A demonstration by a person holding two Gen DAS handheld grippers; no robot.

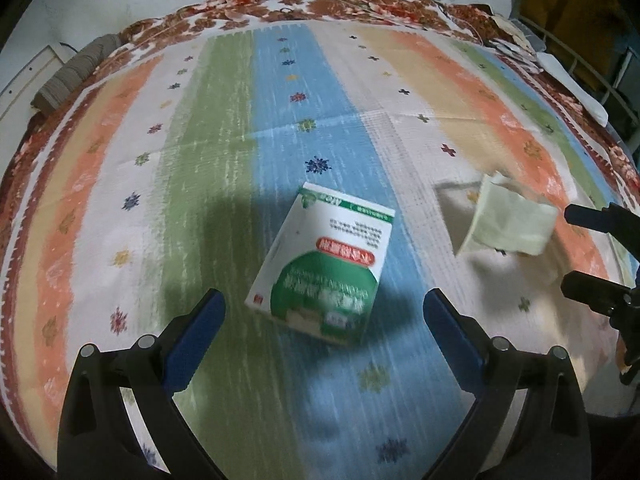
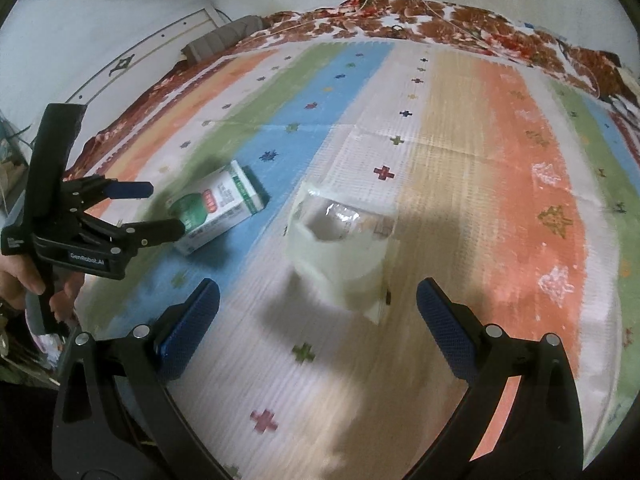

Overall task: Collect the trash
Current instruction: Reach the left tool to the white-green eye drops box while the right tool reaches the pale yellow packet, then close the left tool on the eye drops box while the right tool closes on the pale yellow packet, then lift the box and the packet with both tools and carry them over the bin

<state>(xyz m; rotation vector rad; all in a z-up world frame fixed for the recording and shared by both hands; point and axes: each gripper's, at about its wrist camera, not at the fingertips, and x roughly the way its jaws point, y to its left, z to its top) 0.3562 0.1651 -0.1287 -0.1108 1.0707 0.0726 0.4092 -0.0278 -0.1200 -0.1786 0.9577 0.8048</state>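
Green-and-white cardboard box (image 1: 320,264) lies flat; pale plastic packet (image 2: 344,252) crumpled beside it

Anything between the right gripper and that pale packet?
Nothing: only bare striped cloth lies between the right gripper and the packet, seen in the right wrist view.

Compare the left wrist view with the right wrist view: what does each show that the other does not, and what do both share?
Only the left wrist view shows the white railing at the bed's far right. Only the right wrist view shows the person's hand holding the left gripper and the pale bag's clear plastic window. Both show the green and white box, the pale bag, the striped blanket, and both open grippers.
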